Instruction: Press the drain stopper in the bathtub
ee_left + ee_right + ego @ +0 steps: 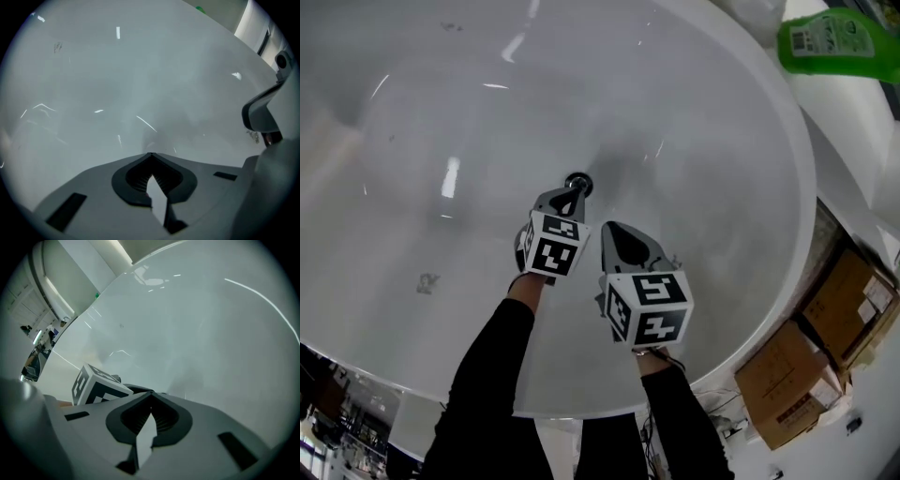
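The drain stopper (pixel 578 180), a small dark round knob, sits at the bottom of the white bathtub (pixel 703 131). My left gripper (pixel 573 192) is shut, empty, its tip right at the stopper's near edge; I cannot tell whether they touch. In the left gripper view the jaws (pixel 150 154) meet at a point over bare tub floor and the stopper is hidden. My right gripper (pixel 613 229) is shut on nothing, a little right of and nearer than the left one. In the right gripper view its closed tips (pixel 151 393) point at the tub wall, the left gripper's marker cube (pixel 93 385) beside them.
A green bottle (pixel 830 37) stands on the ledge past the tub's far right rim (pixel 802 159). Cardboard boxes (pixel 797 375) lie on the floor to the right of the tub. Black sleeves (pixel 487 394) reach in over the near rim.
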`<state>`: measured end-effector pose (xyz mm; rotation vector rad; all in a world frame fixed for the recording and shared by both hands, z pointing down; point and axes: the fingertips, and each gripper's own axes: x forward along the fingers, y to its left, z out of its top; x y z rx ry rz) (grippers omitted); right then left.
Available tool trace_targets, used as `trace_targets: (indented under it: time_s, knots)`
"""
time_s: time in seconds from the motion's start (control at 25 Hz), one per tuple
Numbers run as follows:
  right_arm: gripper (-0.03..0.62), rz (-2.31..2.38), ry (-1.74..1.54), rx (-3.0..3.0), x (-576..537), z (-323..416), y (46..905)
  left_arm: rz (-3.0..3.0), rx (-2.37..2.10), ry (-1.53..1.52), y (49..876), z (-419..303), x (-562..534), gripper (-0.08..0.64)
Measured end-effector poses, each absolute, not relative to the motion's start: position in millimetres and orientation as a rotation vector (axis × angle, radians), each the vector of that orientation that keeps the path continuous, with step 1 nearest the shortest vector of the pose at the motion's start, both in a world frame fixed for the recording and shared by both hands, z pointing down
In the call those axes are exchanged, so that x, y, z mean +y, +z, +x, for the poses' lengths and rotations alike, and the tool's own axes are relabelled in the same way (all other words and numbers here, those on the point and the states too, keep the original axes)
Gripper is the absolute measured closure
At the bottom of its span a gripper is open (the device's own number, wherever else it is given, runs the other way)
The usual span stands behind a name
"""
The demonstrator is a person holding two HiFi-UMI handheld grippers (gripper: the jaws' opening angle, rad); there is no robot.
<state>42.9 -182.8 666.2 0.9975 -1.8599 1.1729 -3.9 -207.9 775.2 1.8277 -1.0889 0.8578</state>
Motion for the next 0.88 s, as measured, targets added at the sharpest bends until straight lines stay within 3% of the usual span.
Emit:
trace_targets:
  time_s: [0.88]
  knots:
    - [0.591,0.884,1.161,-1.804,-185.4,49.6,730.2,1.668,-1.103,0.921,874.4,-2.0,-194.7,0.557]
